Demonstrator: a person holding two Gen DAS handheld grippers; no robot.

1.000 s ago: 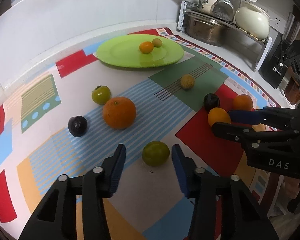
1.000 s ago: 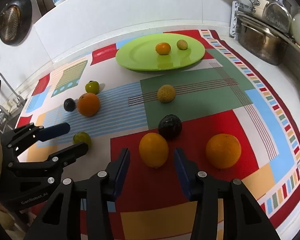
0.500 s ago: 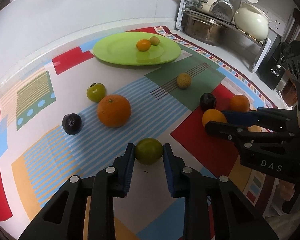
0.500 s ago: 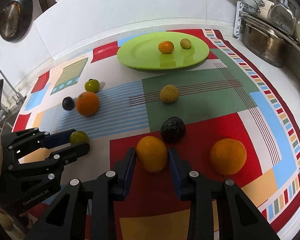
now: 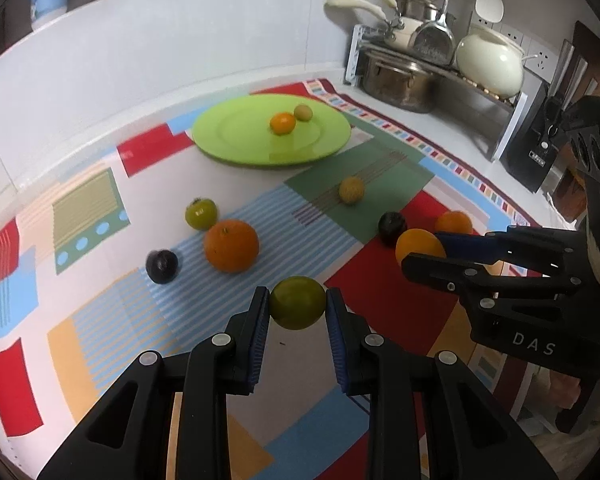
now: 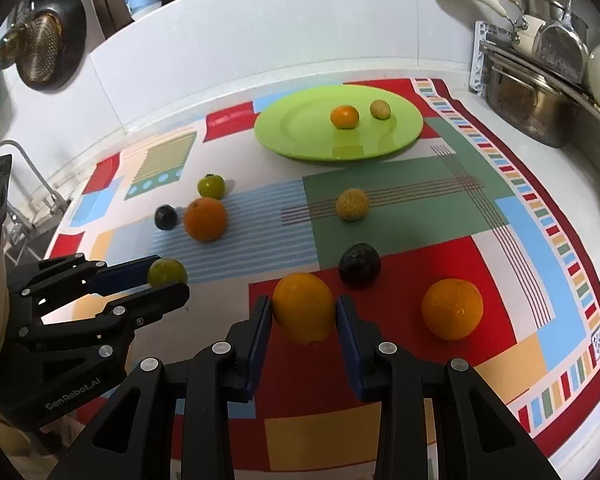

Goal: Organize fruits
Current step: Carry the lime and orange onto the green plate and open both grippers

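Left gripper [image 5: 298, 312]: fingers [image 5: 256, 332] closed on a green fruit [image 5: 297, 307], blue pads pressing it from both sides; the fruit sits at the near edge of the blue-striped patch of the cloth. Whether it is clear of the cloth, cannot tell.
Right gripper [image 6: 304, 320]: fingers [image 6: 350, 344] clamped on a yellow-orange fruit [image 6: 303, 307] over the red patch, near side of the counter [image 6: 572, 184].
Patterned cloth [image 6: 420, 208]: covers most of the counter, bright blocks and stripes.
Green plate [image 6: 300, 128]: far centre of the cloth, carrying a small orange fruit [image 6: 344, 116] and, just right of it, a small olive fruit [image 6: 380, 109], the two apart.
Left cluster: large orange [image 6: 205, 219] on the stripes, a dark plum [image 6: 166, 217] just left of it, a green tomato-like fruit [image 6: 211, 186] just beyond.
Centre: rough yellow fruit [image 6: 352, 204] on the green patch, well apart from the others.
Right, near: dark fruit [image 6: 359, 266] just beyond the held yellow-orange one; another orange [image 6: 452, 308] to the right on the red patch.
Far right: rack with a steel pot [image 6: 528, 100] and pans.
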